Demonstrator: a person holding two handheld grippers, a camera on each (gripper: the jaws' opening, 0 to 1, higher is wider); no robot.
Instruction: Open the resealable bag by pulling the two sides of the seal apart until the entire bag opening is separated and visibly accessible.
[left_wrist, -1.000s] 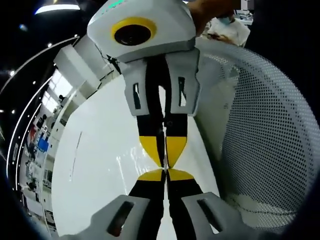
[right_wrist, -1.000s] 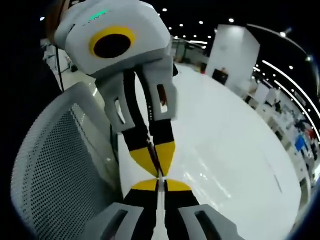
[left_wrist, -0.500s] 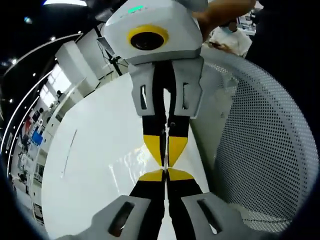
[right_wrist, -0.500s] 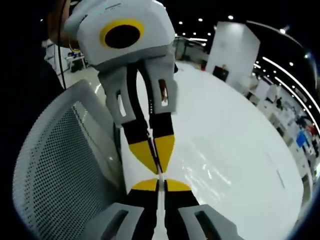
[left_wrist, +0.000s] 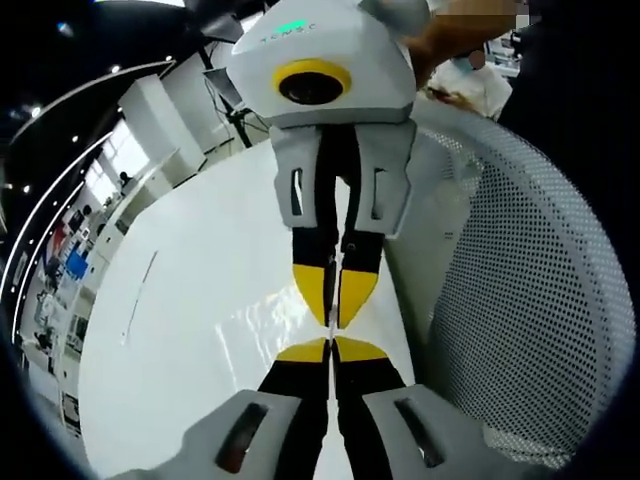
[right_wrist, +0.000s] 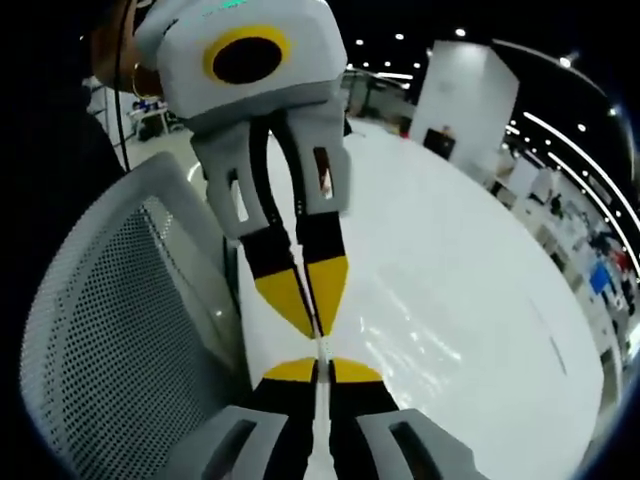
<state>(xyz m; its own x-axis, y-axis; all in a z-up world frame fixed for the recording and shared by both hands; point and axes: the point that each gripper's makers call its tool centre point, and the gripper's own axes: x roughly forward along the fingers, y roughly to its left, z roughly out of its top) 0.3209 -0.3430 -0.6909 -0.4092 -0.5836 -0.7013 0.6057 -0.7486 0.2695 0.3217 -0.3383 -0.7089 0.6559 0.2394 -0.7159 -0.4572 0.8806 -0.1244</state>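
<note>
- White table (left_wrist: 190, 260) under everything, open hall with ceiling lights behind; then outward from the bag:
- bag (left_wrist: 262, 322): one, clear film, hard to see; shows as crinkled glints on the table just beside the meeting tips; same glints in the right gripper view (right_wrist: 398, 345); its outline and long axis can't be told
- seal: a thin pale sliver runs up between the tips in the right gripper view; probably the seal edge, too fine to be sure
- left gripper (left_wrist: 330, 348): jaws closed to a slit, yellow tips together; judged pinched on one side of the bag top
- right gripper (left_wrist: 334, 298): comes in from above in the left gripper view, tips nose to nose with the left's, almost touching; jaws narrow too, judged clamped on the other side of the top
- right gripper view, same pairing: own tips low (right_wrist: 318, 368), left gripper (right_wrist: 305, 300) opposite
- key relation: the bag top lies right at both sets of tips, neither gripper nearer; the two grippers are in one line facing each other, so the pull has to go straight back along that line, each away from the other
- opening not yet visibly separated
- basket (left_wrist: 520, 290): one, white perforated mesh, just beside the grippers on the table; also (right_wrist: 110, 330)
- count: two grippers, one bag, one basket, one table
</note>
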